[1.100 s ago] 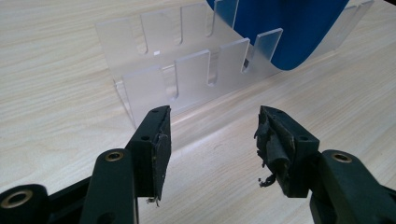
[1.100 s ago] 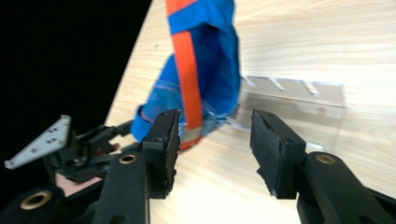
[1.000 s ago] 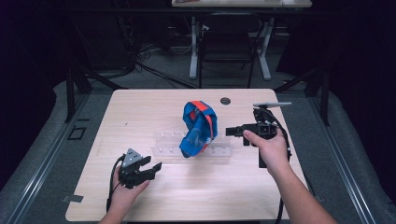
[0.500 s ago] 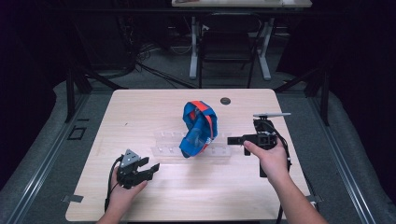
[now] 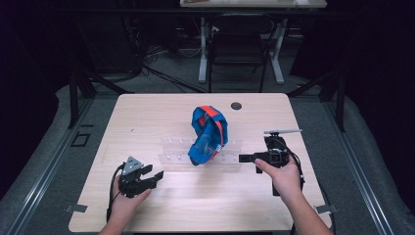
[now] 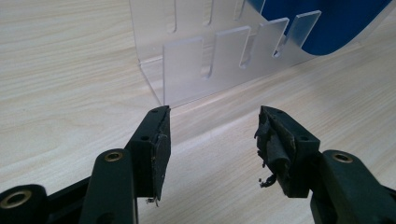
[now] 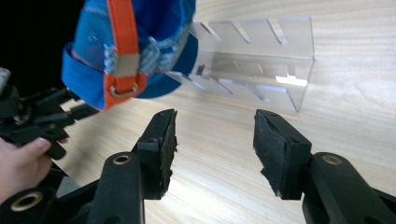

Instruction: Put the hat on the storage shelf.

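A blue cap [image 5: 207, 134] with an orange strap stands propped in a clear acrylic slotted rack [image 5: 200, 152] at the table's middle. In the right gripper view the cap [image 7: 126, 51] shows its orange strap and metal buckle, with the rack [image 7: 261, 56] behind it. My right gripper [image 5: 248, 158] hovers low just right of the rack; its jaws have just been opening and nothing is between them. My left gripper [image 5: 155, 176] rests open at the front left, pointing at the rack [image 6: 219, 56], with a blue edge of the cap [image 6: 327, 23] beyond it.
The wooden table [image 5: 147, 117] has a small dark round grommet [image 5: 236, 105] near its far edge. Beyond the table stand a chair and desk legs on a dark floor. The left gripper [image 7: 42, 116] and a hand show at the left of the right gripper view.
My right gripper has come down and drawn back toward the table's front, away from the cap. The left gripper has stayed where it was.
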Available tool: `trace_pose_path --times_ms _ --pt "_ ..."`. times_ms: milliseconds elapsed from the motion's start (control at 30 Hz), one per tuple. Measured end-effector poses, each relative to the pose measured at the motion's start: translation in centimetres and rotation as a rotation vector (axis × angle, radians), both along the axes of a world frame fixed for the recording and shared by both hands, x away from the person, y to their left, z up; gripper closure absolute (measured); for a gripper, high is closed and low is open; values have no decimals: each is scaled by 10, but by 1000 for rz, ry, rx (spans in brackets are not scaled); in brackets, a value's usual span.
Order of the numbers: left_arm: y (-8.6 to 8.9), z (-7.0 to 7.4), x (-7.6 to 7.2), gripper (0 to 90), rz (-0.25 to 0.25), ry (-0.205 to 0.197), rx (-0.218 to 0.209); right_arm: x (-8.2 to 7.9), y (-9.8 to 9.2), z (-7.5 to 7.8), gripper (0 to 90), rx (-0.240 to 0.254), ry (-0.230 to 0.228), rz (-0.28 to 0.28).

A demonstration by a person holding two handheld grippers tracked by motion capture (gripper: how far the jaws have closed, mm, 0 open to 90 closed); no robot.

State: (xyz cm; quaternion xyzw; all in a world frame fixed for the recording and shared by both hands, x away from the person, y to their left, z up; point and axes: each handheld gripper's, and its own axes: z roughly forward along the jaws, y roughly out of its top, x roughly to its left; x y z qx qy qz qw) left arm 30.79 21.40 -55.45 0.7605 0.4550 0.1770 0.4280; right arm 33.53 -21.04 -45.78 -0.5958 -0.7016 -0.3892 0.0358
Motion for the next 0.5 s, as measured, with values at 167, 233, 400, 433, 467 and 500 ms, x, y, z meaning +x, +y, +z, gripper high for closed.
trace_pose_path --times_ms 167,233,400,433,467,500 --pt "1 0 -1 453 3 -3 7 -11 -5 -12 483 -5 -3 -3" --pt "1 0 0 453 -3 3 8 -15 -8 -19 483 -11 -3 -9" --pt "1 -1 0 453 -1 3 9 -23 -15 -35 483 -34 -4 -30" --pt "0 -1 -1 452 0 4 8 -24 -16 -37 483 -40 -4 -39" --pt "0 -1 -1 452 1 4 9 -25 -17 -39 483 -35 -8 -39" --pt "0 -2 -1 452 1 6 9 -26 -19 -42 482 -22 -7 -45"
